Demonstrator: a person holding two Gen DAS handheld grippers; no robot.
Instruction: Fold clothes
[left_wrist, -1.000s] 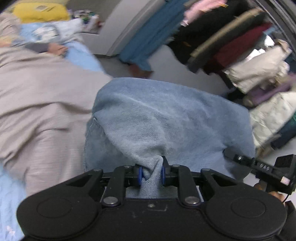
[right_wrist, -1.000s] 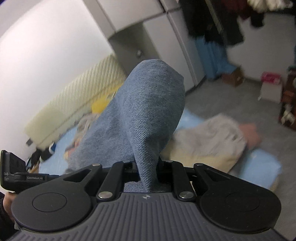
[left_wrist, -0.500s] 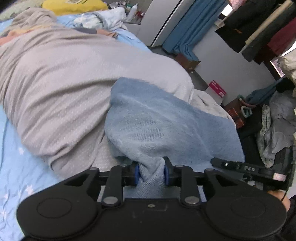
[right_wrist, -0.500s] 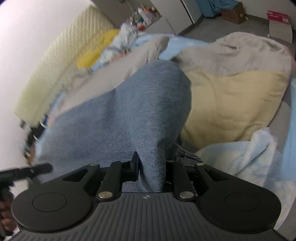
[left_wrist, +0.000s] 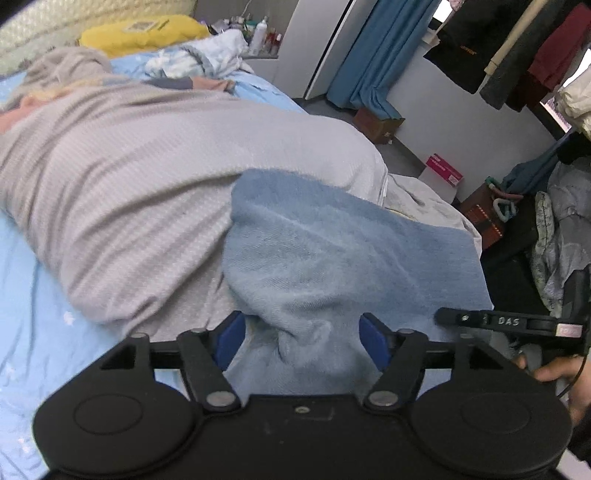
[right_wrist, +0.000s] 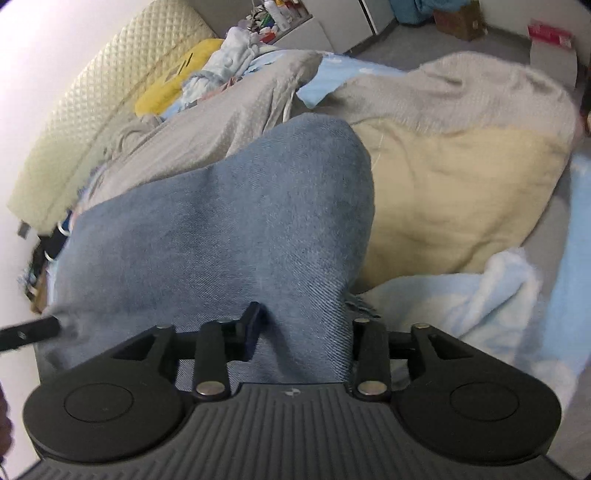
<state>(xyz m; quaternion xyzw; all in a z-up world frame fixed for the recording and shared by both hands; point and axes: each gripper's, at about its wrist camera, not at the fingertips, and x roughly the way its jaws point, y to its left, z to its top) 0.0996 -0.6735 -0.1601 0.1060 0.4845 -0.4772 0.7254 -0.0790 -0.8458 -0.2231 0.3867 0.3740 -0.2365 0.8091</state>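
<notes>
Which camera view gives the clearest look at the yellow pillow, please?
The left wrist view: the yellow pillow lies unobstructed at the head of the bed. In the right wrist view, the pillow is partly hidden behind crumpled light-blue bedding.

The left gripper (left_wrist: 301, 334) is pointed steeply downward, and its jaws have just been opening; the blue pads (left_wrist: 229, 339) are seen spread wide, with a bunch of denim lying loose between them. The right gripper (right_wrist: 306, 330) is angled down likewise, its jaws having just been opening too, with denim draped between them and not visibly pinched. A hand (left_wrist: 554, 373) is glimpsed at the right edge of the left wrist view.
</notes>
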